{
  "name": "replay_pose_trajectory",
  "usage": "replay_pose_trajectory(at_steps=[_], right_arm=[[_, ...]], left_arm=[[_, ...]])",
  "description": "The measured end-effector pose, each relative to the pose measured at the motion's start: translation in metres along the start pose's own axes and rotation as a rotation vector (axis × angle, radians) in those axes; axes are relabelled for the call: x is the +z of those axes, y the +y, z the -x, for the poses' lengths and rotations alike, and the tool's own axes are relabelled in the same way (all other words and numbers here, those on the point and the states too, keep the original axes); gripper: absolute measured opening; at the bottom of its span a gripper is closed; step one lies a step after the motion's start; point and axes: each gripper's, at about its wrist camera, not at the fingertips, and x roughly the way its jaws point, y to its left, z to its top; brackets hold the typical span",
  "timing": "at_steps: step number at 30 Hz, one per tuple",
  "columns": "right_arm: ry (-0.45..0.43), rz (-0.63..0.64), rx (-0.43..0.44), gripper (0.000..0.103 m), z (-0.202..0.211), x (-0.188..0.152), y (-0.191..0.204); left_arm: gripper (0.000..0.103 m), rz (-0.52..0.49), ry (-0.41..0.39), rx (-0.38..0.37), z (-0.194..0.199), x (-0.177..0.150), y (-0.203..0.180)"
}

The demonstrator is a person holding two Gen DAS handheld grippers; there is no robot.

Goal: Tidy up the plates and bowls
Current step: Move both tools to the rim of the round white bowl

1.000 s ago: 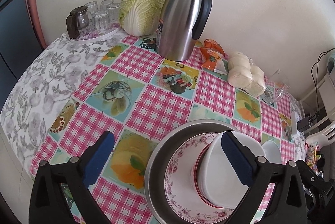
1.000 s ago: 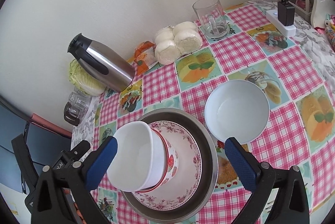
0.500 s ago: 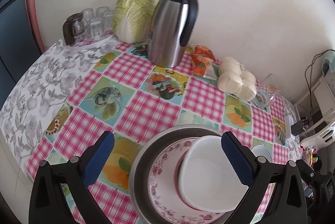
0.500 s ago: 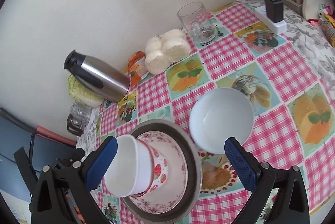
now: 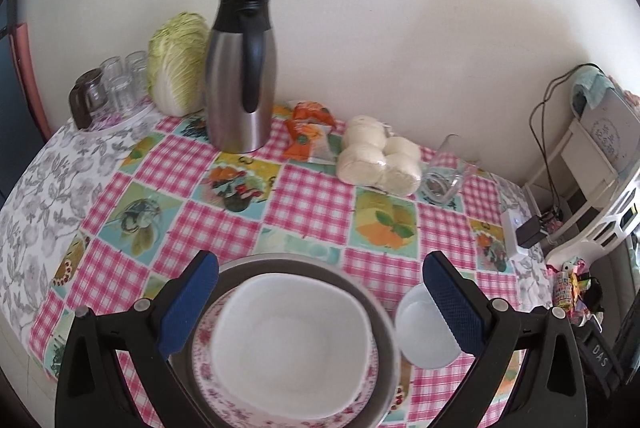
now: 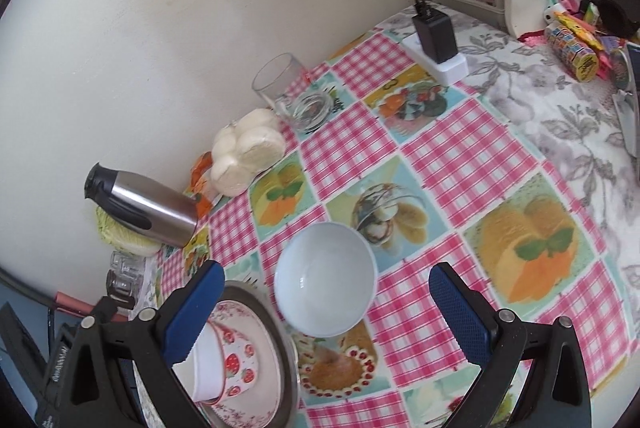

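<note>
A metal pan [image 5: 304, 262] near the table's front edge holds a floral plate [image 5: 202, 338] with a strawberry-patterned white bowl [image 5: 292, 344] on it. The pan [image 6: 276, 332], plate [image 6: 264, 356] and bowl [image 6: 228, 360] also show in the right wrist view. A plain white bowl [image 6: 326, 280] stands on the cloth to the right of the pan, and shows in the left wrist view [image 5: 424, 336]. My left gripper [image 5: 320, 308] is open above the stacked bowl. My right gripper [image 6: 324, 316] is open and empty above the plain bowl.
Along the wall stand a steel thermos [image 5: 242, 72], a cabbage [image 5: 178, 60], small glasses on a tray [image 5: 116, 84], orange snack packets [image 5: 310, 128], bagged buns [image 5: 378, 156] and a glass mug [image 6: 288, 92]. A power strip with charger [image 6: 436, 44] lies far right.
Both grippers have drawn back and up from the pan. The strawberry bowl, tilted before, now sits flatter on the plate. The right gripper has shifted right, over the plain bowl.
</note>
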Motion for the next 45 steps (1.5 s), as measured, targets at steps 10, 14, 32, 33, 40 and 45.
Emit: replay_pose_trajectory(at_steps=[10,14,32,33,40,45], right_arm=[[0.002,-0.052,-0.027,0.103,-0.006,0.009,-0.025],[0.014,-0.056,-0.057,0.103,-0.014,0.010,-0.030],[0.126,-0.069,-0.186,0.103,-0.074,0.001,-0.054],[0.129,-0.064,-0.190,0.103,-0.076,0.001,-0.053],[0.149,-0.023,-0.245,0.096,-0.091,-0.004,-0.046],[0.158,0.000,-0.257,0.085,-0.098,-0.006,-0.043]], left_arm=[[0.102,-0.076,0.003,-0.021,-0.016,-0.002,-0.045],[0.102,-0.079,0.025,-0.038,-0.027,-0.004,-0.052],[0.102,-0.173,0.149,-0.097,-0.080,-0.011,-0.085],[0.102,-0.193,0.153,-0.089,-0.084,-0.012,-0.087],[0.102,-0.247,0.193,-0.056,-0.104,-0.018,-0.097],[0.102,-0.269,0.200,-0.047,-0.111,-0.021,-0.101]])
